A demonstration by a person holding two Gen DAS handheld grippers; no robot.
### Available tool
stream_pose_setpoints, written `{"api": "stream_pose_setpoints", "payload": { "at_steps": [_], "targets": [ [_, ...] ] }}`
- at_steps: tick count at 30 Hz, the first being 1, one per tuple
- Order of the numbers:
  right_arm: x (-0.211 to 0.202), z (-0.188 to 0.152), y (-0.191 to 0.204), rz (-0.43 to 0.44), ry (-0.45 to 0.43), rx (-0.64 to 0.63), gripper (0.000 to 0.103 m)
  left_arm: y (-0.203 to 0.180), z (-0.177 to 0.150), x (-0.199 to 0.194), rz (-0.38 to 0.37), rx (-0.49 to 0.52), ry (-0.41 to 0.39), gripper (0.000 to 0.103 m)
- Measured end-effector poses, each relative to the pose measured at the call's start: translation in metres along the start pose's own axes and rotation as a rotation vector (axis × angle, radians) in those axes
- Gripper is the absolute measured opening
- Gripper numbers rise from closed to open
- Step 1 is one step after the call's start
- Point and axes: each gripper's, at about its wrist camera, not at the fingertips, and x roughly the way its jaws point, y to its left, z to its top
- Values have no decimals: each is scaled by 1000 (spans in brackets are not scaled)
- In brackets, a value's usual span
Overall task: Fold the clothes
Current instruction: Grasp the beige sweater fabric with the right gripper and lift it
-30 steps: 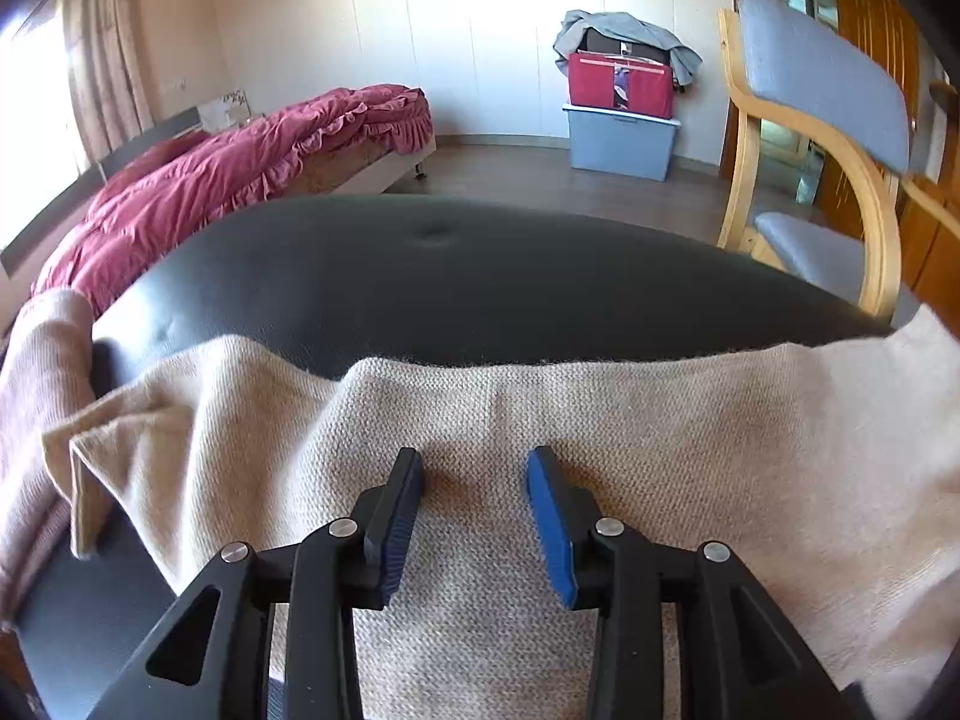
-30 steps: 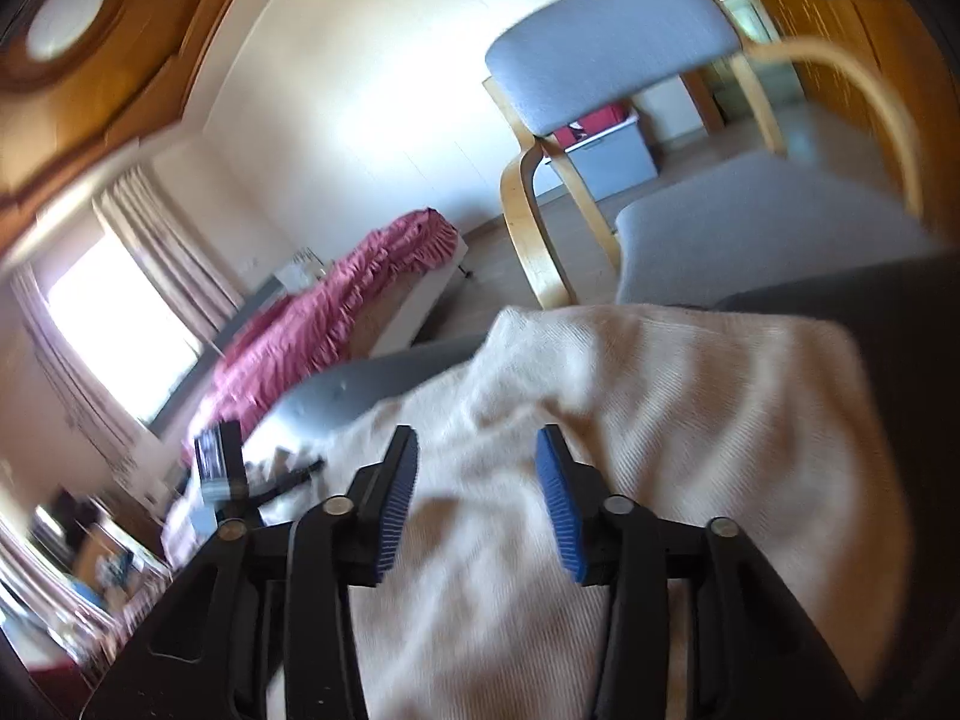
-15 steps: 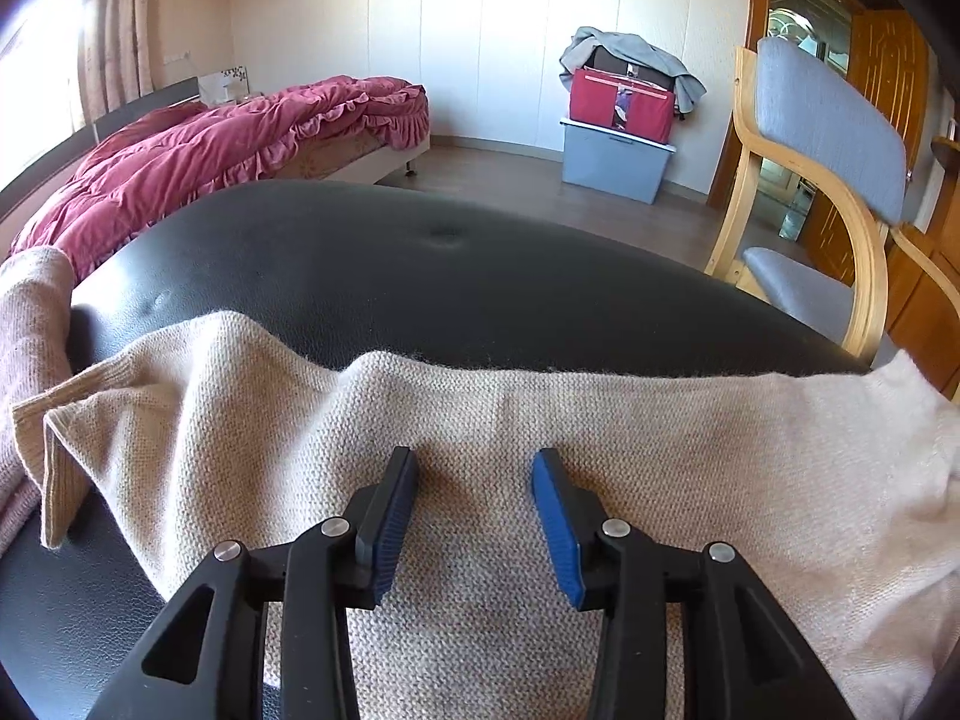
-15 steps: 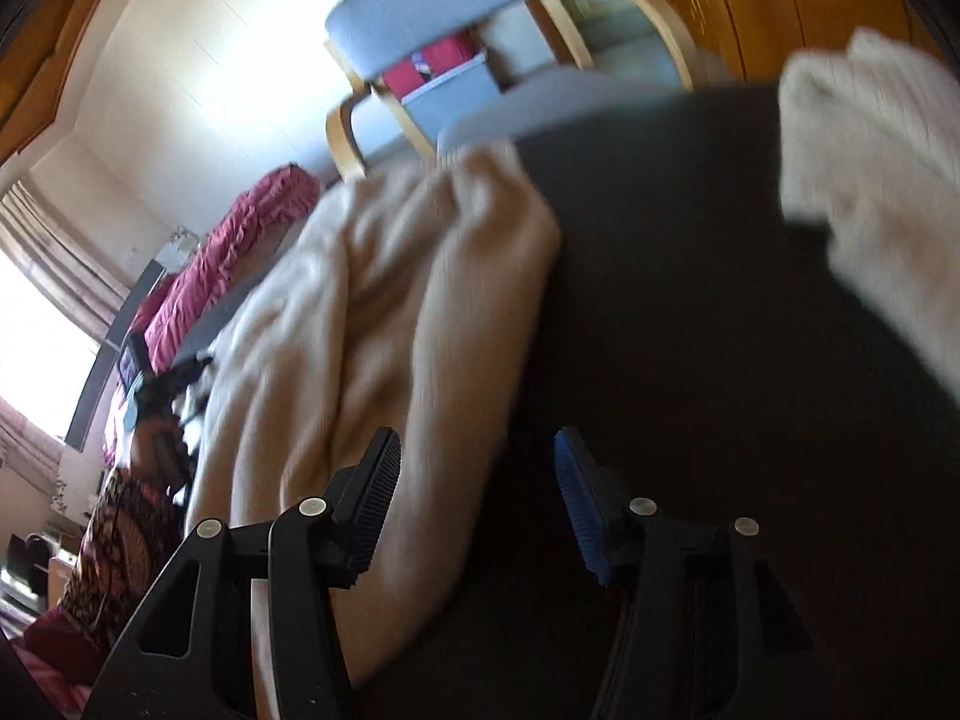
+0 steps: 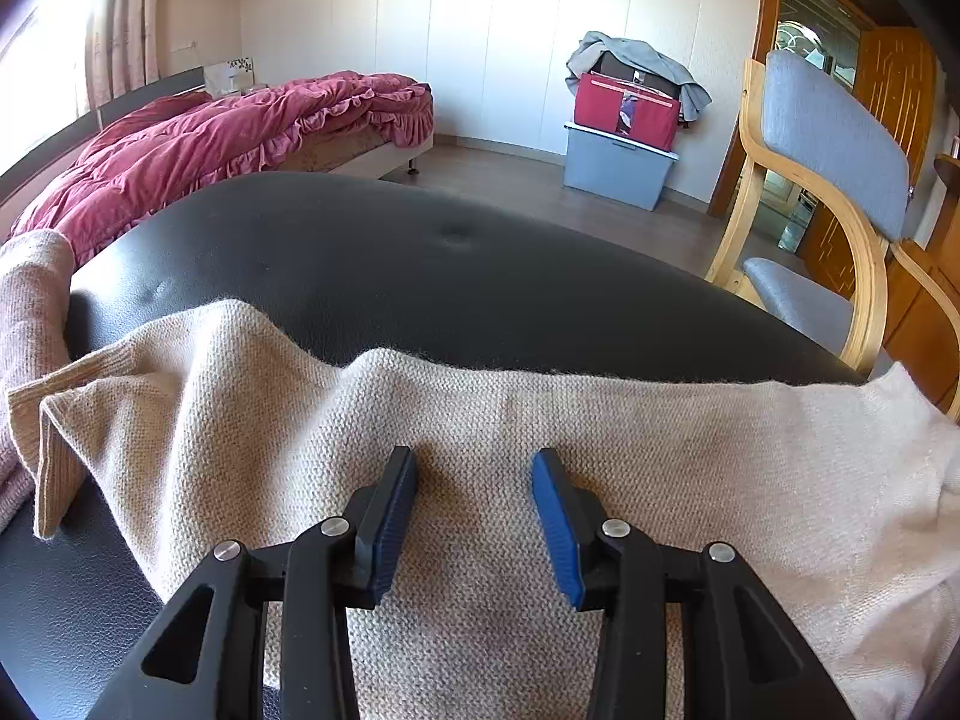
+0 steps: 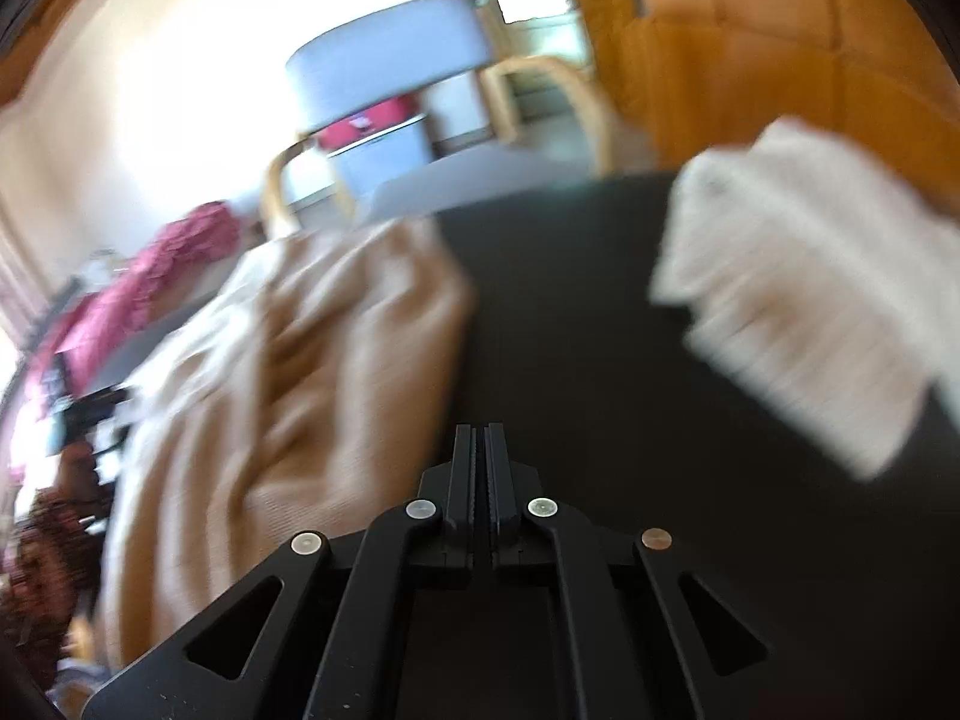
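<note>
the beige knit sweater (image 5: 480,438) lies spread across the near part of the black leather surface (image 5: 420,276), its near edge cut off by the frame; the left gripper (image 5: 474,474) hangs over the middle of the knit with its fingers well apart and nothing between them, though whether the tips touch the fabric is hard to tell; at the left a ribbed cuff (image 5: 51,462) is folded over, and a pink knit garment (image 5: 30,294) beside it is mostly out of frame; far off stand a bed with a red quilt (image 5: 228,132), a grey storage box (image 5: 618,168) and a wooden chair (image 5: 834,198); the right wrist view is heavily blurred; the right gripper (image 6: 480,438) has its fingers pressed together on nothing, over bare black leather between the sweater (image 6: 288,372) on the left and a white folded cloth (image 6: 804,294) on the right, whose right part is cut off.
</note>
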Motion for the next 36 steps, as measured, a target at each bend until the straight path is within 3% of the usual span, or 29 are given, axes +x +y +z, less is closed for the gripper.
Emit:
{"api": "stream_pose_setpoints", "payload": {
  "at_steps": [1, 6, 8, 10, 12, 13, 14, 15, 16, 18, 23, 32, 36],
  "targets": [
    [1, 2, -5, 8, 4, 16, 3, 0, 0, 0, 1, 1, 0, 42],
    [18, -7, 3, 218, 115, 63, 11, 3, 1, 0, -18, -14, -2, 42],
    [27, -13, 15, 231, 147, 45, 24, 5, 1, 0, -25, -19, -2, 42],
    [37, -19, 21, 255, 175, 54, 48, 6, 1, 0, -31, -24, -2, 42],
    [39, -24, 25, 294, 151, 78, 66, 6, 2, 0, -31, -24, -2, 42],
    [38, -26, 28, 304, 137, 72, 67, 6, 2, 1, -30, -22, -2, 42],
    [38, -28, 36, 285, 137, 25, 67, 7, 2, 1, -28, -20, -2, 42],
    [37, -28, 43, 266, 141, -26, 51, 6, 2, 1, -25, -17, -2, 42],
    [37, -27, 52, 246, 155, -89, 17, 7, 2, 1, -25, -18, -2, 42],
    [32, -22, 61, 216, 150, -146, 16, 9, 2, 1, -31, -22, -3, 42],
    [-3, 10, 76, 0, -12, -291, 14, 13, 2, 2, -43, -31, -4, 42],
    [0, 44, 59, -323, -75, -382, 14, 12, 3, 4, -52, -39, -4, 42],
    [15, 48, 56, -564, -160, -478, 14, 14, 4, 5, -52, -37, -4, 42]
  ]
}}
